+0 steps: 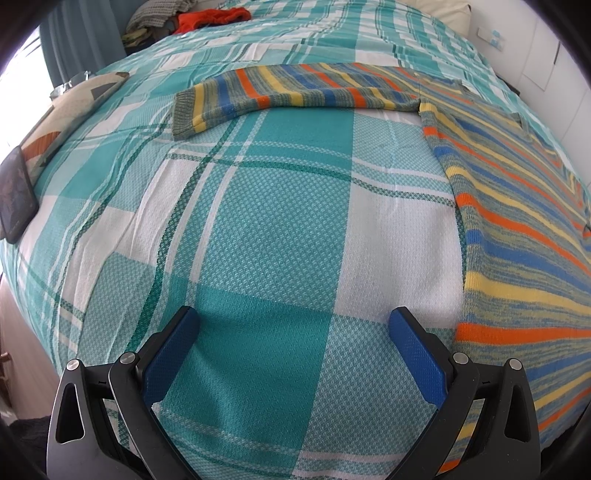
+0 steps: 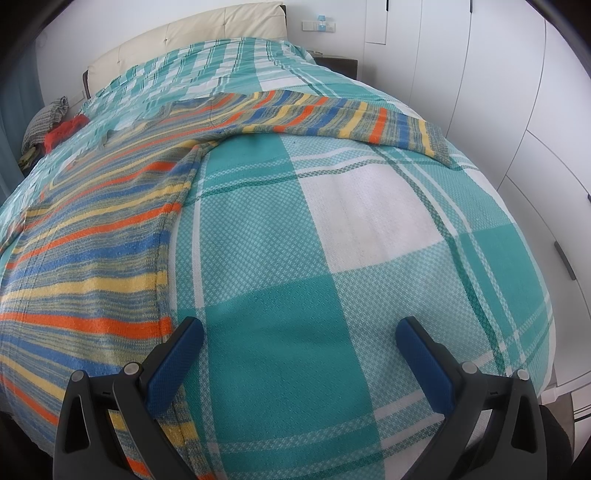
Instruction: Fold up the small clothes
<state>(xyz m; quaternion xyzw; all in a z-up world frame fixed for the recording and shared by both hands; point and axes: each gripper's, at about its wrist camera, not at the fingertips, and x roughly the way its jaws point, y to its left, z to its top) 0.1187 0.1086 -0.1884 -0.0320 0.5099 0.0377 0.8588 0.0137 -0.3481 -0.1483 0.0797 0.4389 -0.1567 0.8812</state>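
Note:
A striped knit sweater [image 1: 524, 229] in orange, blue, yellow and grey lies flat on the teal-and-white plaid bedspread [image 1: 258, 221]. One sleeve [image 1: 295, 92] stretches out to the left in the left wrist view. In the right wrist view the sweater body [image 2: 92, 251] fills the left side and the other sleeve [image 2: 351, 118] reaches right. My left gripper [image 1: 295, 321] is open over bare bedspread, just left of the sweater's side edge. My right gripper [image 2: 299, 328] is open too, its left finger [image 2: 173, 365] over the sweater's right edge.
A pile of clothes with an orange piece [image 1: 210, 18] sits at the far left of the bed. A patterned cushion [image 1: 66, 114] and a dark flat object [image 1: 16, 195] lie at the left edge. White wardrobe doors [image 2: 498, 92] stand right of the bed, a cream headboard [image 2: 192, 37] behind.

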